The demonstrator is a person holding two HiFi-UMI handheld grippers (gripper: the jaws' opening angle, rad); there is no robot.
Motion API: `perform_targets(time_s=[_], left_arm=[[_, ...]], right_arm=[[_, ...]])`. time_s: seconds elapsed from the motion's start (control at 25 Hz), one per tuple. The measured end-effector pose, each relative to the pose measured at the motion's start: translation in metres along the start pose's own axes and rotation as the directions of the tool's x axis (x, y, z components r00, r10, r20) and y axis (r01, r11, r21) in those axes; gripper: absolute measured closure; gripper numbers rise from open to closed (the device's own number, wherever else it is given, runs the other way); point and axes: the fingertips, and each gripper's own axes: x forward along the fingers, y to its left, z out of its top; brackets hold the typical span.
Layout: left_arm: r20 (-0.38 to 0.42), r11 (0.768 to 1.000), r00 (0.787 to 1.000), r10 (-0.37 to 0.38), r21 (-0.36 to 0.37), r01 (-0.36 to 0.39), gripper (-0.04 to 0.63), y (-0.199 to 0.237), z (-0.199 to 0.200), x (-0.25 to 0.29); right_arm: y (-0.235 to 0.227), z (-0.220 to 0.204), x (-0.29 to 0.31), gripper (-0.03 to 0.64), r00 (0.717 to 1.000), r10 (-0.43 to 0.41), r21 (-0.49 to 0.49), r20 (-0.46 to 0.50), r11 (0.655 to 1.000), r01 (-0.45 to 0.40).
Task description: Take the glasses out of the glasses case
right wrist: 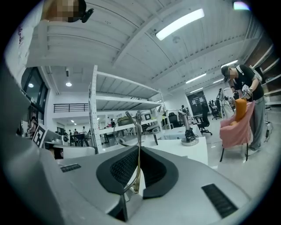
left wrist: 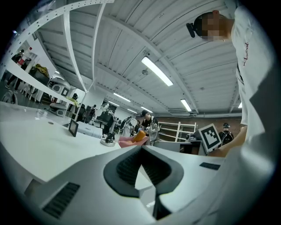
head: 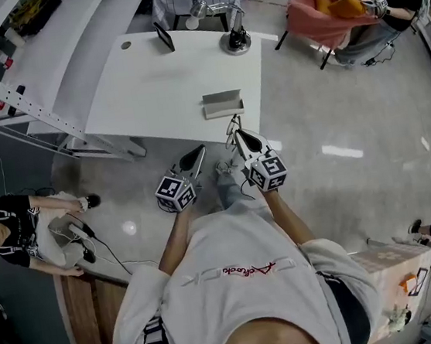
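Note:
The grey glasses case [head: 223, 103] lies open near the front edge of the white table [head: 151, 89]. In the head view both grippers are held off the table, over the floor in front of it. My right gripper [head: 237, 134] is shut on the thin-framed glasses [head: 232, 125]. In the right gripper view one temple arm runs between the dark pads [right wrist: 125, 169] and the glasses [right wrist: 131, 125] stick up past my right gripper [right wrist: 139, 152]. My left gripper [head: 200, 153] is beside it, and the left gripper view shows my left gripper [left wrist: 141, 148] shut with nothing held.
A desk lamp on a round base [head: 235, 41] and a small dark stand [head: 164, 37] are at the table's far side. A person sits on the floor at left [head: 20, 230]. Another person works at a pink-draped chair [head: 321, 14] far right. A cardboard box [head: 392, 274] stands near right.

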Motion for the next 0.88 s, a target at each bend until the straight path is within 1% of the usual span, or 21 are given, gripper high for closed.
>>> perform_targets(time_s=[0.2,0.4,0.64,0.88], left_arm=[[-0.002,1.0,1.0,-0.016,-0.004,0.016,0.571,-0.027,-0.009,-0.013],[0.01,1.0,1.0,-0.018,0.003,0.017,0.569,-0.049,-0.011,-0.021],[0.026,1.0,1.0,0.0,0.008,0.0,0.569,-0.07,-0.011,-0.023],[0.036,1.0,0.999,0.02,-0.006,-0.02,0.569,-0.108,-0.019,-0.028]], right_arm=[[0.015,-0.003,-0.036,0.594,1.0,-0.006,-0.027,-0.006,1.0,0.006],[0.025,0.001,-0.061,0.594,1.0,0.002,-0.051,0.004,0.999,-0.002],[0.031,0.001,-0.084,0.594,1.0,0.025,-0.053,-0.002,0.998,-0.025],[0.032,0.002,-0.128,0.594,0.999,0.04,-0.06,-0.013,0.997,-0.04]])
